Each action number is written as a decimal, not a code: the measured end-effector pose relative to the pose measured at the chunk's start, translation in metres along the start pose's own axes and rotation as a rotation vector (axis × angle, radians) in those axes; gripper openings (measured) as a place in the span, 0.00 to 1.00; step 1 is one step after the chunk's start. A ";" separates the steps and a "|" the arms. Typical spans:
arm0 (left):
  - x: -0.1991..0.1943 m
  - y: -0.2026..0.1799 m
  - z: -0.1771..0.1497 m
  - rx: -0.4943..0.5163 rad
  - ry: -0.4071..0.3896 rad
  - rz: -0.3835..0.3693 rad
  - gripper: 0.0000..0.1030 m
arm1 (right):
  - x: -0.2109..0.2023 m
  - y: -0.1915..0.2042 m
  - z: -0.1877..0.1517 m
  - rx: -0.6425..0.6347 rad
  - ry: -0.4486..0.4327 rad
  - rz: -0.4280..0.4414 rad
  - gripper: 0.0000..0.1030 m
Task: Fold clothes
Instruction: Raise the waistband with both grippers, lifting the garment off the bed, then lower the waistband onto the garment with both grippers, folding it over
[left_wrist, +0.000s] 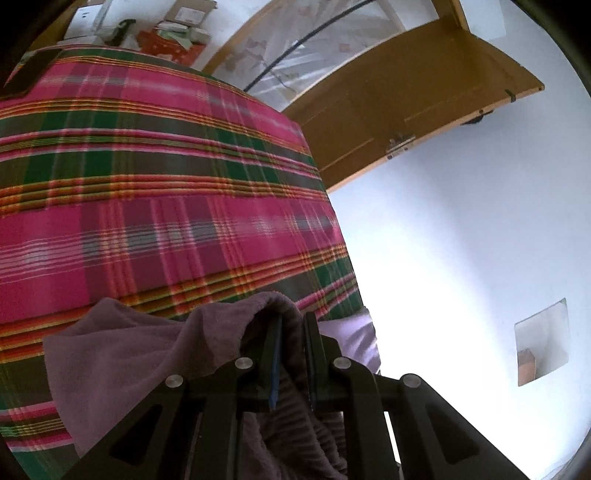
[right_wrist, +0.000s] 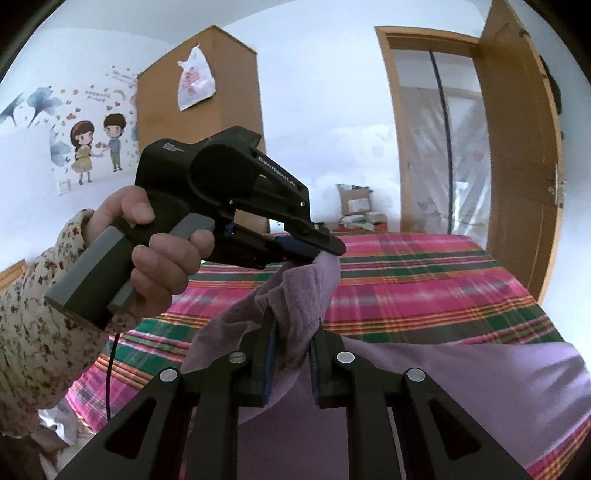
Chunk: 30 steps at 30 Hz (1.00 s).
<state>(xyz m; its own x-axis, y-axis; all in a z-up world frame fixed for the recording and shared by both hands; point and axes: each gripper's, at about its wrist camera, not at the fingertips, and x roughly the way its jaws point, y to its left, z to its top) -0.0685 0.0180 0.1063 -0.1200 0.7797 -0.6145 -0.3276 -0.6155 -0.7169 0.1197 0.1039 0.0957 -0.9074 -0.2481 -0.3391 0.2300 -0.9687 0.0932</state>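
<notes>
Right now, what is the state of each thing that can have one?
Purple garment: lifted, partly lying on the plaid bedsheet.
Left gripper: jaws shut on the garment.
Right gripper: jaws shut on the garment.
Wooden door: open.

You have one purple garment (right_wrist: 461, 376) over one plaid bed (right_wrist: 424, 273), two grippers (right_wrist: 291, 332) (left_wrist: 293, 325), one hand (right_wrist: 162, 258), one wardrobe (right_wrist: 199, 92), one open door (right_wrist: 521, 155).
</notes>
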 end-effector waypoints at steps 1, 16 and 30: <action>0.003 -0.001 0.000 0.005 0.007 0.002 0.12 | -0.001 -0.002 -0.001 0.004 0.003 -0.005 0.15; 0.015 0.016 -0.021 -0.025 0.033 0.020 0.12 | 0.004 -0.034 -0.036 0.138 0.133 -0.032 0.15; -0.061 0.067 -0.077 -0.114 -0.183 0.129 0.12 | 0.004 -0.073 -0.061 0.297 0.220 -0.002 0.32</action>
<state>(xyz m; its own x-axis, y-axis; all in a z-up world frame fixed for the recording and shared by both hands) -0.0112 -0.0799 0.0700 -0.3254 0.6954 -0.6407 -0.1923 -0.7121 -0.6753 0.1210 0.1736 0.0303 -0.8033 -0.2726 -0.5295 0.0865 -0.9331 0.3491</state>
